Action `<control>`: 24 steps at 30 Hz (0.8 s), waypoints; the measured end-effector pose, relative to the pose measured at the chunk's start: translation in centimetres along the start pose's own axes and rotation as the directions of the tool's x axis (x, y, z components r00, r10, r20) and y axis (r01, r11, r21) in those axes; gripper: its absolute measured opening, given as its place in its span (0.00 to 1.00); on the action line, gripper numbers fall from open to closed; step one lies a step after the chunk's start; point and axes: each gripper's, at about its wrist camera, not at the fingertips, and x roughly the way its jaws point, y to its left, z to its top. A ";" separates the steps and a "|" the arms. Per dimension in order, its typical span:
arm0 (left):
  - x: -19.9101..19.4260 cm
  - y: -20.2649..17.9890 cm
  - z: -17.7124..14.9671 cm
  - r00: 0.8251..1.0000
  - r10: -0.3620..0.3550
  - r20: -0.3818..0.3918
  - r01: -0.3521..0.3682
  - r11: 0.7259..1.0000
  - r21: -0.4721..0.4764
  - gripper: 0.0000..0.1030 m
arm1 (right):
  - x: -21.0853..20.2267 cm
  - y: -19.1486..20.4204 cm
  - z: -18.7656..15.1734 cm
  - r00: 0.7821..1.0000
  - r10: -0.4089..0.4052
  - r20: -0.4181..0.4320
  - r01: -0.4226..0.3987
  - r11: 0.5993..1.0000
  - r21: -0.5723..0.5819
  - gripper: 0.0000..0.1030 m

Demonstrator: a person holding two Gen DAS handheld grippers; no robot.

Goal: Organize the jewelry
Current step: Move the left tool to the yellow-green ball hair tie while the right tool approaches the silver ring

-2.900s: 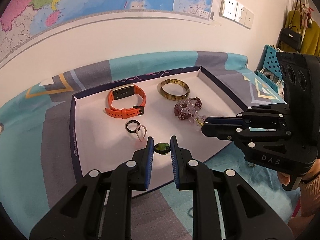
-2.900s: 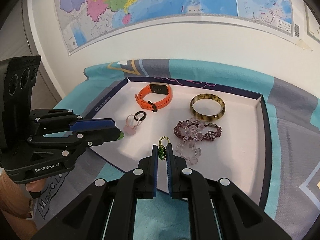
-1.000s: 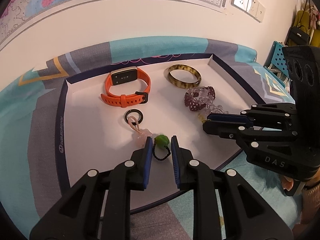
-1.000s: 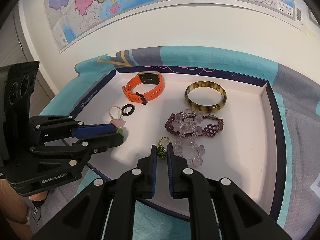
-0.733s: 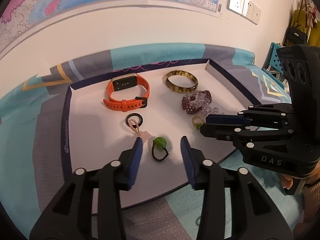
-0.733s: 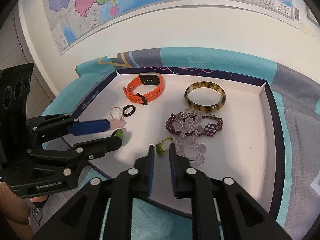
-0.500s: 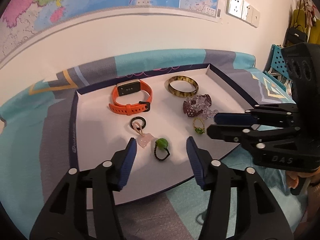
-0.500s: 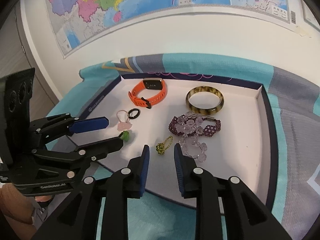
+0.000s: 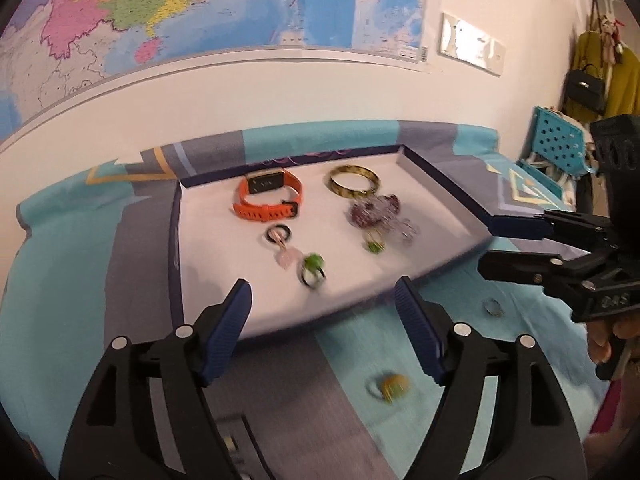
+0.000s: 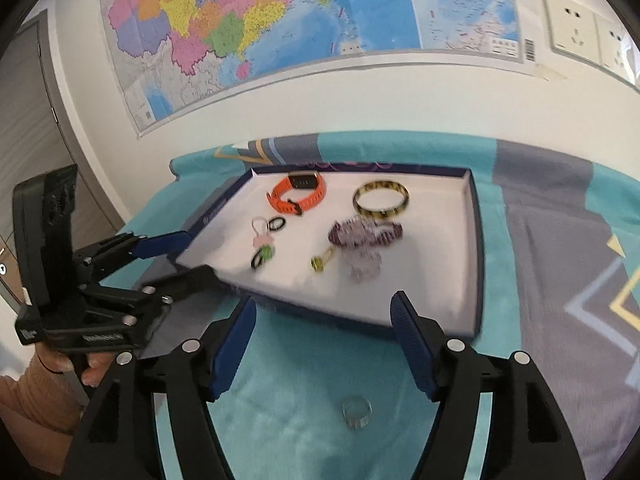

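The white tray [image 9: 175, 240] [image 10: 478, 248] holds an orange watch [image 9: 268, 200], a tortoiseshell bangle [image 10: 382, 198], a purple bead bracelet [image 10: 364, 234], a black ring with a pink charm [image 9: 278, 236], a green-bead ring [image 9: 312, 268] [image 10: 262, 258] and a small green-gold ring [image 9: 374, 245] [image 10: 319, 263]. My left gripper [image 9: 322, 292] [image 10: 197, 254] hovers before the tray's near edge, jaws opening, nothing between them. My right gripper [image 10: 323, 304] [image 9: 491, 245] hangs off the tray's near right corner, jaws also opening and empty.
On the teal and grey cloth in front of the tray lie a silver ring [image 10: 356, 412] [image 9: 493, 307] and a yellow-bead ring [image 9: 390, 386]. A wall with a map rises close behind the tray. A teal stool [image 9: 558, 152] stands at far right.
Both grippers opened: the left let go of the green-bead ring, the right of the small green-gold ring, both now lying in the tray. Both drew back and up off the tray.
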 end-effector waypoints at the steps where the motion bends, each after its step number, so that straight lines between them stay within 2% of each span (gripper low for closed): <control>1: -0.4 -0.2 -0.5 1.000 -0.002 -0.001 0.002 1.000 0.004 0.71 | -0.2 -0.1 -0.4 1.000 -0.004 -0.001 0.004 1.000 0.003 0.66; 9: -1.0 -1.7 -3.3 0.997 -0.046 -0.065 0.048 0.999 0.021 0.69 | -0.6 -0.9 -4.2 0.998 -0.044 -0.053 0.046 0.998 0.040 0.66; 12: -0.9 -1.9 -3.9 0.996 -0.044 -0.078 0.046 0.999 0.024 0.69 | -0.3 -1.1 -4.8 0.996 -0.054 -0.067 0.058 0.997 0.058 0.66; 17: -0.8 -2.3 -4.1 0.996 -0.034 -0.088 0.036 0.999 0.031 0.69 | -0.2 -0.3 -4.9 0.993 -0.100 -0.067 0.101 0.995 0.023 0.66; 20: -0.5 -2.5 -4.1 0.994 -0.032 -0.100 0.035 0.999 0.027 0.68 | 0.3 0.2 -4.9 0.987 -0.133 -0.088 0.133 0.991 -0.008 0.56; 24: -0.1 -2.6 -4.1 0.992 -0.046 -0.115 0.049 0.999 0.022 0.62 | 0.6 0.2 -5.0 0.983 -0.155 -0.103 0.154 0.988 -0.016 0.50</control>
